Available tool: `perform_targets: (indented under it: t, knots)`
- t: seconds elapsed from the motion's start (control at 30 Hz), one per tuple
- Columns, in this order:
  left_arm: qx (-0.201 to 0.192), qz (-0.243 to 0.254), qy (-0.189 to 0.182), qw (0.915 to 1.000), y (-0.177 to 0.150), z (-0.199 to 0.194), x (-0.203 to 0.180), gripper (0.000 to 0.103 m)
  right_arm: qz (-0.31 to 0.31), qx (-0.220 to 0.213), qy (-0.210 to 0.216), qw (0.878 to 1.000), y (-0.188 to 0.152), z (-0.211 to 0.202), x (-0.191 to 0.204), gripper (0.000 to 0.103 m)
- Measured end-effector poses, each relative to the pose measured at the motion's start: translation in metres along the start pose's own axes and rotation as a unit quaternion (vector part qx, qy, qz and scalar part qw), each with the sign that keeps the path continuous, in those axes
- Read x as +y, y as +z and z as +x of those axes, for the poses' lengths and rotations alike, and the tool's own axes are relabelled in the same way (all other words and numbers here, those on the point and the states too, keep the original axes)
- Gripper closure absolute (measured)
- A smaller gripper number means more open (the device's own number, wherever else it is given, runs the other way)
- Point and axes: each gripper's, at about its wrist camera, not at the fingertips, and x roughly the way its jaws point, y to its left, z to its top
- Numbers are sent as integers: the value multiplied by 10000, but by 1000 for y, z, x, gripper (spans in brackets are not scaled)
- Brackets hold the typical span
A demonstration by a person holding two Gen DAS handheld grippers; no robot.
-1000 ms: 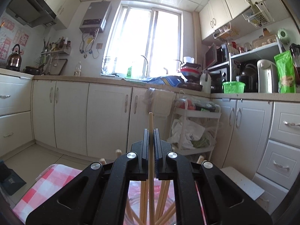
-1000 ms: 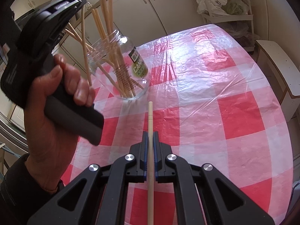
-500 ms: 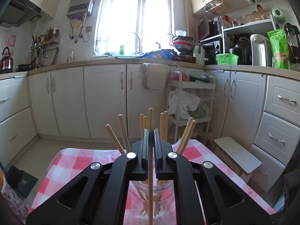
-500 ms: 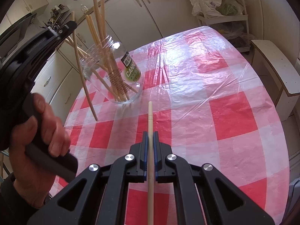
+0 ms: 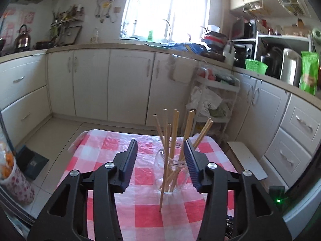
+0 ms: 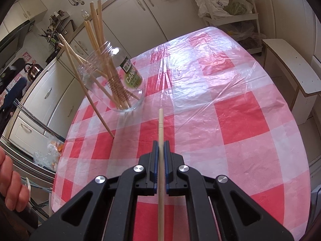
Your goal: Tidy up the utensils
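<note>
A clear glass jar (image 5: 174, 170) (image 6: 112, 80) with several wooden chopsticks in it stands on the red-checked table (image 5: 144, 217) (image 6: 240, 120). One loose chopstick (image 5: 163, 160) (image 6: 88, 92) stays outside the jar, leaning on it with its tip on the cloth. My left gripper (image 5: 160, 140) hovers in front of the jar, its jaws opening; the loose chopstick shows between them, untouched by the pads. My right gripper (image 6: 161, 143) is shut on another chopstick (image 6: 160, 124) that points toward the jar from the near side of the table.
A white stool (image 5: 248, 160) (image 6: 291, 66) stands at the table's right edge. Behind it is a trolley with bags (image 5: 216, 100) (image 6: 226, 6). A floral cup (image 5: 18, 182) sits at the left. A hand (image 6: 10, 180) shows at lower left. Cabinets line the walls.
The left gripper opened and let go of its chopstick, which now leans against the outside of the jar. It also drew back from the jar. The right gripper kept still.
</note>
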Motion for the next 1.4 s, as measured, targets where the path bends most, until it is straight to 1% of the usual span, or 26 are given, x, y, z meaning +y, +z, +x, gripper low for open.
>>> perform_targets:
  t: [0.07, 0.13, 0.2, 0.3, 0.33, 0.37, 0.47, 0.57, 0.7, 0.83, 0.9, 0.97, 1.0, 1.1, 1.17, 1.27, 1.4]
  knots:
    - [99, 110, 81, 9999, 0, 3, 4, 56, -27, -14, -12, 10000, -1, 0, 2, 97]
    - [250, 83, 87, 9996, -1, 13, 9, 56, -38, -3, -18, 10000, -2, 1, 3, 97]
    - [567, 122, 100, 9983, -7, 34, 13, 55, -36, 1, -30, 10000, -1, 2, 2, 97]
    - [904, 219, 10, 9957, -19, 66, 15, 53, -25, -5, -21, 10000, 0, 2, 1, 97]
    - [944, 204, -39, 9953, -22, 74, 16, 53, -9, 2, -13, 10000, 0, 1, 0, 97]
    - [959, 163, -87, 9952, -23, 79, 18, 53, 2, 13, -8, 10000, 0, 1, -1, 97]
    - [910, 58, -449, 9948, -26, 83, 21, 52, 39, 3, 28, 10000, 1, -1, -2, 97]
    - [720, -58, -760, 9945, -28, 83, 27, 50, 29, -12, 93, 10000, 2, -3, -1, 97]
    - [468, -159, -949, 9943, -20, 84, 33, 50, -22, 12, 150, 9999, 1, -3, 3, 97]
    - [460, -18, -1042, 9935, -8, 96, 32, 50, -22, 34, 137, 9999, 0, -2, 4, 97]
    - [534, 87, -1109, 9924, -5, 103, 29, 54, -18, 39, 120, 9999, 0, -1, 4, 97]
    - [613, 181, -1167, 9911, -2, 106, 27, 64, -17, 48, 115, 9999, 1, 0, 4, 97]
    - [660, 223, -1203, 9903, -2, 108, 25, 66, -23, 50, 112, 9999, 1, 0, 4, 97]
    - [761, 264, -1286, 9884, -3, 112, 23, 78, -36, 60, 113, 9999, 1, 1, 5, 97]
    - [844, 300, -1300, 9875, -5, 116, 21, 90, -44, 66, 108, 9999, 1, 2, 6, 97]
    - [870, 341, -1330, 9867, -7, 116, 22, 97, -34, 70, 102, 9999, 1, 2, 5, 97]
    - [885, 404, -1272, 9871, -8, 114, 22, 98, -44, 70, 104, 9999, 2, 3, 6, 97]
